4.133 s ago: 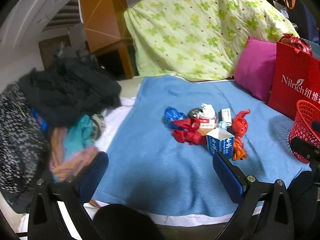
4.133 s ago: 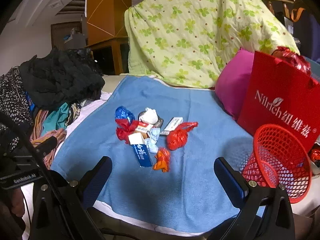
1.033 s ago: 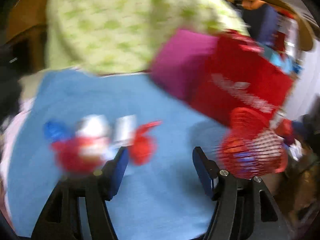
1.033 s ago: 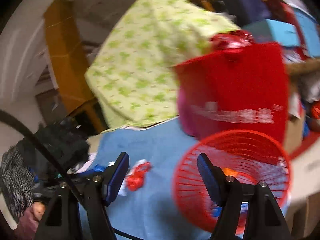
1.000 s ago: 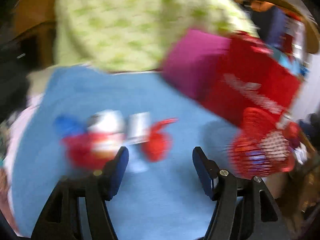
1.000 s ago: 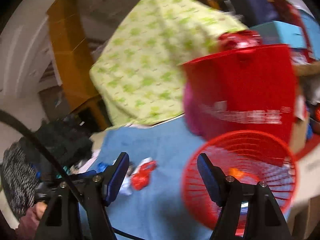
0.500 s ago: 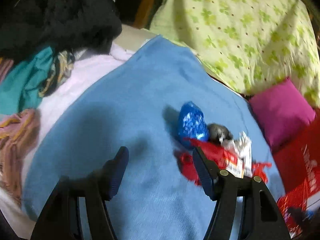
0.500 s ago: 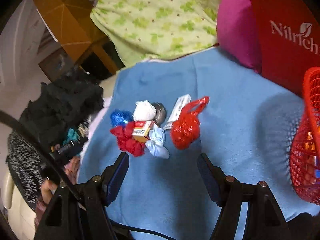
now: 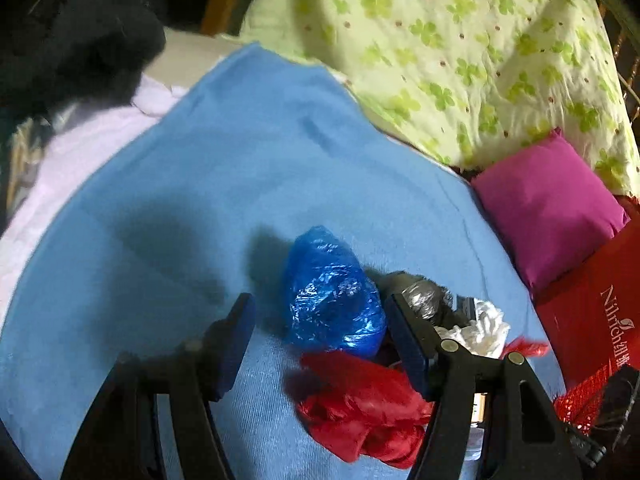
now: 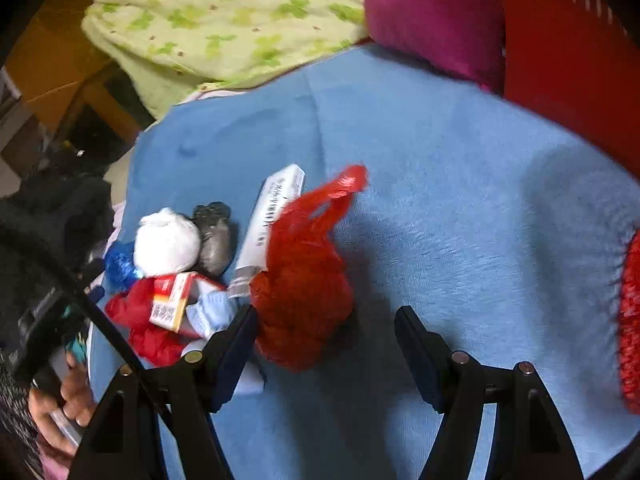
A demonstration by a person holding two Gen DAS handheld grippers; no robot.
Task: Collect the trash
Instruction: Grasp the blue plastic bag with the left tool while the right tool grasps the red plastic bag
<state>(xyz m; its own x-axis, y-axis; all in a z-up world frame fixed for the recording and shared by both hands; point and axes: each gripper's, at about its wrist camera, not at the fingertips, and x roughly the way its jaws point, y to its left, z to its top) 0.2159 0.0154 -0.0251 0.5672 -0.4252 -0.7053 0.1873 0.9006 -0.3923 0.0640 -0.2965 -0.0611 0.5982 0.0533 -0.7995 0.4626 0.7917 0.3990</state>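
left tongs (image 9: 320, 332): released, blue plastic bag (image 9: 334, 294) between the tips | right tongs (image 10: 326, 340): released, over knotted red plastic bag (image 10: 302, 292) | blue blanket (image 10: 460, 200) beneath

A lived-in bedroom, floral quilt (image 9: 460, 40), magenta pillow (image 9: 552, 208), blue blanket (image 9: 240, 160), heaped dark clothes (image 9: 72, 40)

On the blanket (image 10: 460, 184) the trash sits in one cluster, a knotted bag (image 10: 304, 280) at its right with a flat carton (image 10: 272, 216) just behind-left, a tied bundle (image 10: 168, 240) further left, and a pillow (image 10: 432, 12) and quilt (image 10: 224, 12) behind.
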